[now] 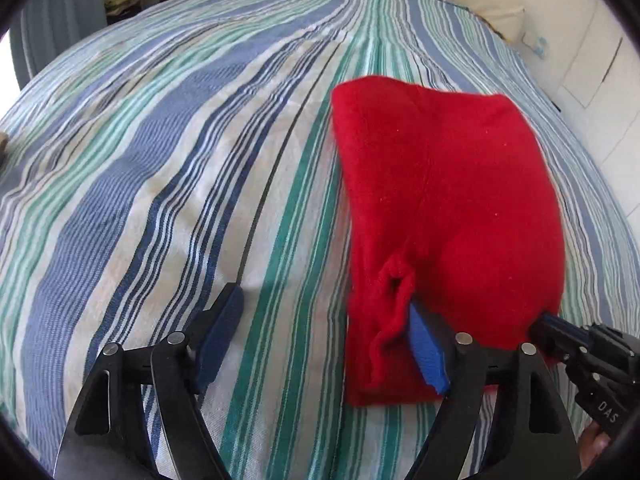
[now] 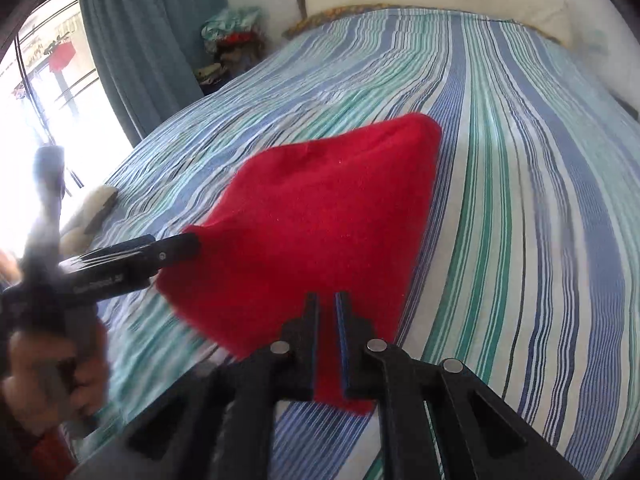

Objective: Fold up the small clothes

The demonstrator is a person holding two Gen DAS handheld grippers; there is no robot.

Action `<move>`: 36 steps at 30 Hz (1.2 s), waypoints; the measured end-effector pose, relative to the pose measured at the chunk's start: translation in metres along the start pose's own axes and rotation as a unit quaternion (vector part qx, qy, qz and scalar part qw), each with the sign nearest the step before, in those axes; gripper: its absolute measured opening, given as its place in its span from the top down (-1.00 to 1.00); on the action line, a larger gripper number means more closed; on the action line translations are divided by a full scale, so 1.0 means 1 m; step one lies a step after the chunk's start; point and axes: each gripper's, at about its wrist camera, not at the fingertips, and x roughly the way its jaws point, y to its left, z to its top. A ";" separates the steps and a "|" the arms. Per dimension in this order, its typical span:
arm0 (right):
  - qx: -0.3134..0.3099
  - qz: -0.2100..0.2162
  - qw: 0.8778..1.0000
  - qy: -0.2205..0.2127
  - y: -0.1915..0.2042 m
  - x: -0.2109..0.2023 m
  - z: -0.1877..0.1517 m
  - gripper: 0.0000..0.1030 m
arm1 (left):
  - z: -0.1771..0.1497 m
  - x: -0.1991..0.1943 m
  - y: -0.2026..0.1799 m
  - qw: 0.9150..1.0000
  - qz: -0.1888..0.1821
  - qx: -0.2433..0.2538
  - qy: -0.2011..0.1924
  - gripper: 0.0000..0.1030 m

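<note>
The soft red fleece garment (image 1: pixel 444 208) lies part-folded on the blue-and-green striped bedspread (image 1: pixel 168 168); it looks light and floppy, best pinched at its near corners. The right gripper (image 2: pixel 327 300) is clamped shut on its near edge. The left gripper (image 1: pixel 324 312) stands wide, gripping nothing, one finger against the near hem. Nothing blocks the fold.

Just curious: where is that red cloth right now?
The red cloth lies on the striped bed, right of centre in the left view, its near edge pinched in the right tongs.
</note>
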 end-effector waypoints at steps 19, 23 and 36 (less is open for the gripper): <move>0.008 -0.024 0.999 0.037 -0.046 0.076 0.066 0.22 | 0.037 0.012 -0.013 0.998 -0.038 0.045 -0.004 -0.80; 0.031 0.015 0.998 -0.045 -0.048 0.024 0.064 -0.20 | 0.038 -0.033 0.011 0.992 -0.112 0.009 -0.050 -0.95; 0.124 0.099 0.987 -0.003 -0.035 0.057 0.024 0.32 | 0.047 -0.006 -0.046 0.985 -0.166 0.040 0.025 0.58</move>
